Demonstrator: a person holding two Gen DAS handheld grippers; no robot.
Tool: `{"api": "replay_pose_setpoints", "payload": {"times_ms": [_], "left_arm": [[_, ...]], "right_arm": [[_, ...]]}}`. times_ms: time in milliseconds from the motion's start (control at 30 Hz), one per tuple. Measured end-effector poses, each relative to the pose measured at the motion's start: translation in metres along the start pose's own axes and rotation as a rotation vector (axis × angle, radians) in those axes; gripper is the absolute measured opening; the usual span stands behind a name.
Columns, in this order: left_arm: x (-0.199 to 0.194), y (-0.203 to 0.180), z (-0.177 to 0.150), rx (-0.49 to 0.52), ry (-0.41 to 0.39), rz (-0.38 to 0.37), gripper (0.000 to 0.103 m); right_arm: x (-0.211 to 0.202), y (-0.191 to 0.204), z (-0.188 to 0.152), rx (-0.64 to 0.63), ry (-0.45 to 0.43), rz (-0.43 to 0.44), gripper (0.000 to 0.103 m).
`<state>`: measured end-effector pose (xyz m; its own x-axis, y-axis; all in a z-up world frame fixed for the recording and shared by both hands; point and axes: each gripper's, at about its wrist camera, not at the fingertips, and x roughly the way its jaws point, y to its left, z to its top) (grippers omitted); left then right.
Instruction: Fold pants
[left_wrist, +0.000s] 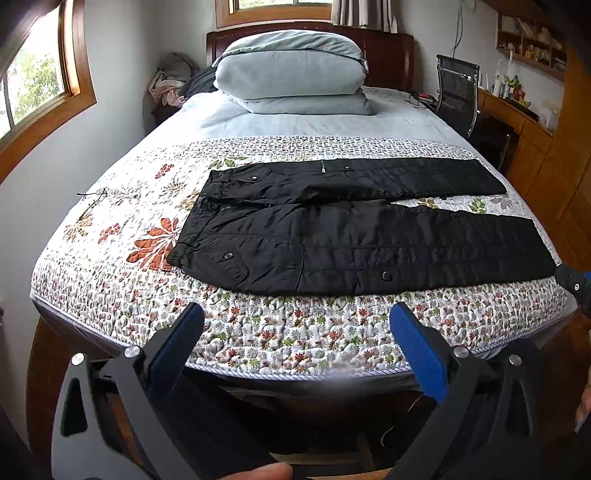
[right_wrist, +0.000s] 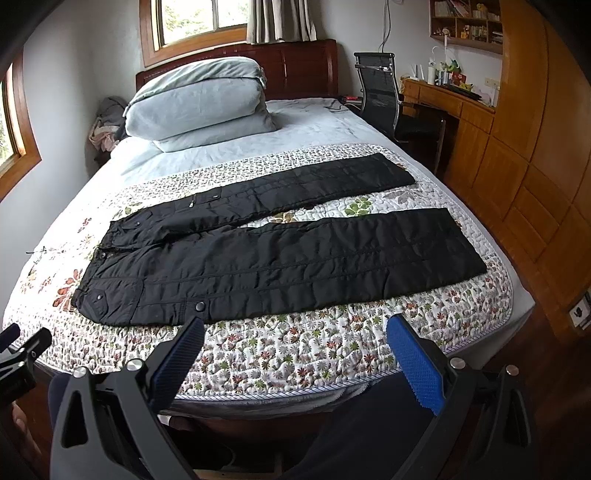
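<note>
Black quilted pants (left_wrist: 351, 232) (right_wrist: 280, 251) lie spread flat across the floral quilt, waistband to the left and both legs stretching right with a gap between them. My left gripper (left_wrist: 295, 314) is open, held over the bed's near edge, short of the pants' lower leg. My right gripper (right_wrist: 295, 328) is open too, its blue pads (right_wrist: 413, 365) wide apart, just below the near leg's hem side. Nothing sits between either pair of fingers. The right gripper's tip (left_wrist: 576, 284) shows at the right edge of the left wrist view; the left gripper's body (right_wrist: 22, 354) shows at the left edge of the right wrist view.
The floral quilt (left_wrist: 258, 332) covers the bed's near half. A folded grey duvet (left_wrist: 291, 70) rests at the headboard. A black office chair (right_wrist: 380, 88) and wooden desk (right_wrist: 450, 99) stand right of the bed. A wooden wardrobe (right_wrist: 535, 147) lines the right wall.
</note>
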<state>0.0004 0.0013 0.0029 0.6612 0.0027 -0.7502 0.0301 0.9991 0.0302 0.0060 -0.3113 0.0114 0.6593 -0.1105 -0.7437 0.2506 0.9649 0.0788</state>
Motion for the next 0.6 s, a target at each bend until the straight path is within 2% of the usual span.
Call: {"api": "replay_pose_setpoints", "payload": {"times_ms": [600], "left_arm": [[-0.0006,0.0017,0.0015,-0.004,0.006,-0.002,0.1]], "right_arm": [[0.003,-0.0036,-0.0011,0.01,0.01,0.001,0.1]]}}
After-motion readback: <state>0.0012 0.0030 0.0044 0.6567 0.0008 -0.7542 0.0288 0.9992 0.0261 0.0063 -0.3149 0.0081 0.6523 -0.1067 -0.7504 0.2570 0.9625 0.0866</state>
